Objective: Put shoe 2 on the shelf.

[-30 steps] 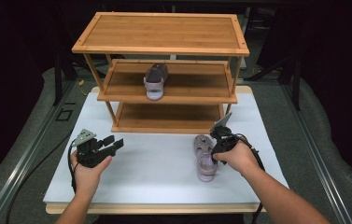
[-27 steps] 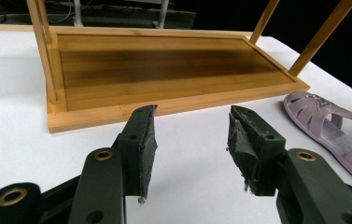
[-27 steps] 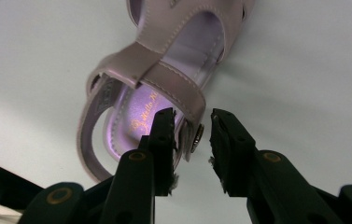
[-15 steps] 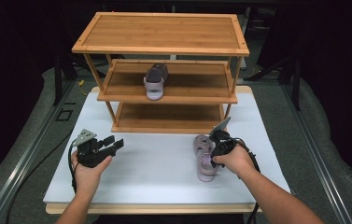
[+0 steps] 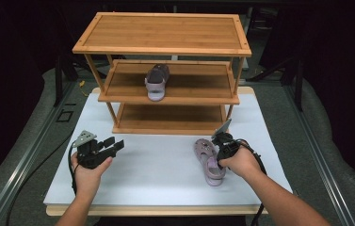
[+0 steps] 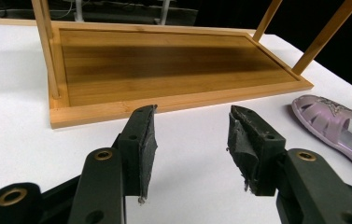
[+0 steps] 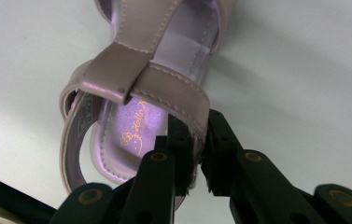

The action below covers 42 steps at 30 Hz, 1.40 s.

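Right gripper had just been closing, pinching the sandal's strap; left gripper hung open; thin strap could slip, dropping it short of the rack.

Rack standing at back of table; one sandal sitting on middle shelf; other sandal lying on table before rack, right.

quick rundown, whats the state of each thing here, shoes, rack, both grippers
sandal on the table: lying flat on its sole, side strap pinched by the right gripper
right gripper: fingers have just been closing, now clamped on the strap
left gripper: open, nothing between its fingers
sandal on the rack: resting on the middle shelf
rack: upright, top and bottom shelves bare
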### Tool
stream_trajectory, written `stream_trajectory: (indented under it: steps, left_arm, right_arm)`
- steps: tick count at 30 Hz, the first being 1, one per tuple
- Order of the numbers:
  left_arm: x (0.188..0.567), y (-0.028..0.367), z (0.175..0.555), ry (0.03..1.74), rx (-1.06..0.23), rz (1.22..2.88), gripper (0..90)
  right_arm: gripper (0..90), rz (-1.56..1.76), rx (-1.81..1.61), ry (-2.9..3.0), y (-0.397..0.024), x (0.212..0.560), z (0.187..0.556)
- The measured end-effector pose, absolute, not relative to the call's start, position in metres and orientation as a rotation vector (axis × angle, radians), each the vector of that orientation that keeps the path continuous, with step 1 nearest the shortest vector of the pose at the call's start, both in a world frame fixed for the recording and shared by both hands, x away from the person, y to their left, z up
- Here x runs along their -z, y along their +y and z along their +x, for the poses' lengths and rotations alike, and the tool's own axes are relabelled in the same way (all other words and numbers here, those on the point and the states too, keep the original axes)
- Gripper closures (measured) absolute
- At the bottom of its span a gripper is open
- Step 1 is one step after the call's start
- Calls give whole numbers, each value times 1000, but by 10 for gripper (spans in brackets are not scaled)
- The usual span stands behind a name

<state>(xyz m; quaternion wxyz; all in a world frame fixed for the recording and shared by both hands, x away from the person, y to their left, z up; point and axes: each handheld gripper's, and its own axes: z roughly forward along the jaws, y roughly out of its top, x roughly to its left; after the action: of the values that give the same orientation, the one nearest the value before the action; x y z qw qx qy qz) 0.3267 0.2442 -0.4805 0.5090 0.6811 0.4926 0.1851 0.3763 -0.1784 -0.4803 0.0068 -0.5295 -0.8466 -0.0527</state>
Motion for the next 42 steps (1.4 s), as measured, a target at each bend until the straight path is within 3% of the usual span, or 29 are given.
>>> stream_trajectory:
  steps: [26,35,42]
  left_arm:
    - [484,246,329,1202,-442,1649,514]
    - [485,248,329,1210,-443,1642,514]
    - [485,248,330,1214,-442,1646,514]
  right_arm:
    - [829,-1619,206,-2745,-178,479,369]
    - [833,-1683,463,-2725,-196,478,354]
    - [832,-1742,857,-2682,-207,467,329]
